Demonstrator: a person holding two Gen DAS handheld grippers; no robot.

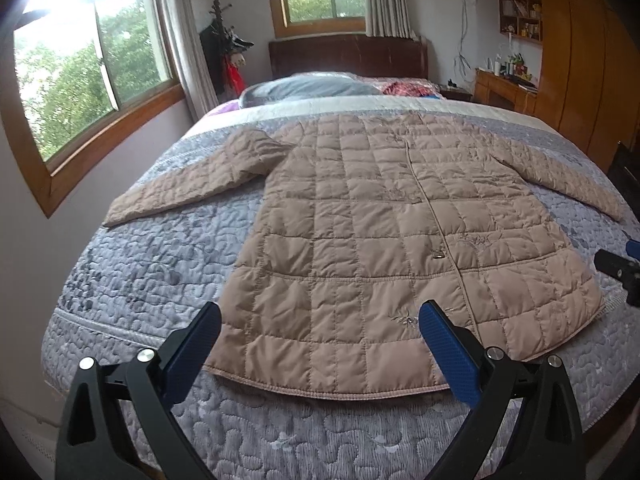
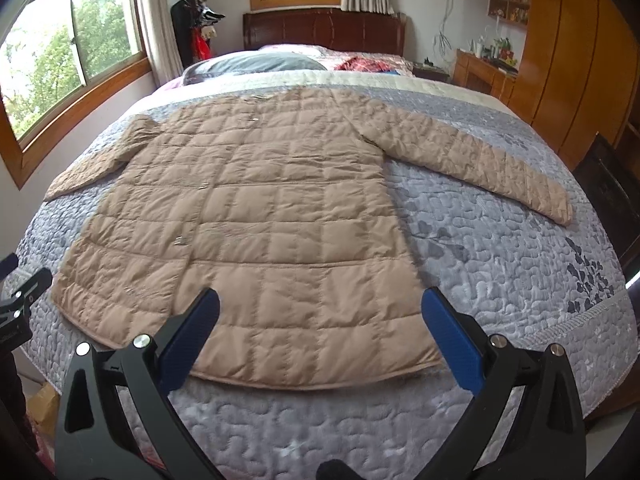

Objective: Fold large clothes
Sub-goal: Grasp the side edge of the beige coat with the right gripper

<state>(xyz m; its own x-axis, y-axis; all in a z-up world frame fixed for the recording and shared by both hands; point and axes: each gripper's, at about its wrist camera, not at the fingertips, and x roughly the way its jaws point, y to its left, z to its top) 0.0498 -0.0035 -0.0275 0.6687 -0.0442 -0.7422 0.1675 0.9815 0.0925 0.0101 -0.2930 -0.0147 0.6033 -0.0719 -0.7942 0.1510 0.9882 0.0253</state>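
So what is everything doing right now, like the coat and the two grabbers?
Quilted coat: spread flat on the bed, front up, closed, not folded yet.
Left sleeve: stretched out sideways.
Right sleeve: stretched out sideways.
Left gripper: open, holding nothing, near the hem.
Right gripper: open, holding nothing, near the hem.
Bedspread: smooth under the coat.
Window: cannot tell if open.

The coat (image 1: 360, 216) is a plain tan-beige, quilted in a grid of squares. Under it the bedspread (image 2: 500, 264) is pale lavender-grey with a looping stitched pattern and dark grey leaf prints — plus a cream band near the pillows. Both grippers' fingers (image 2: 450, 332) are black with blue pads.
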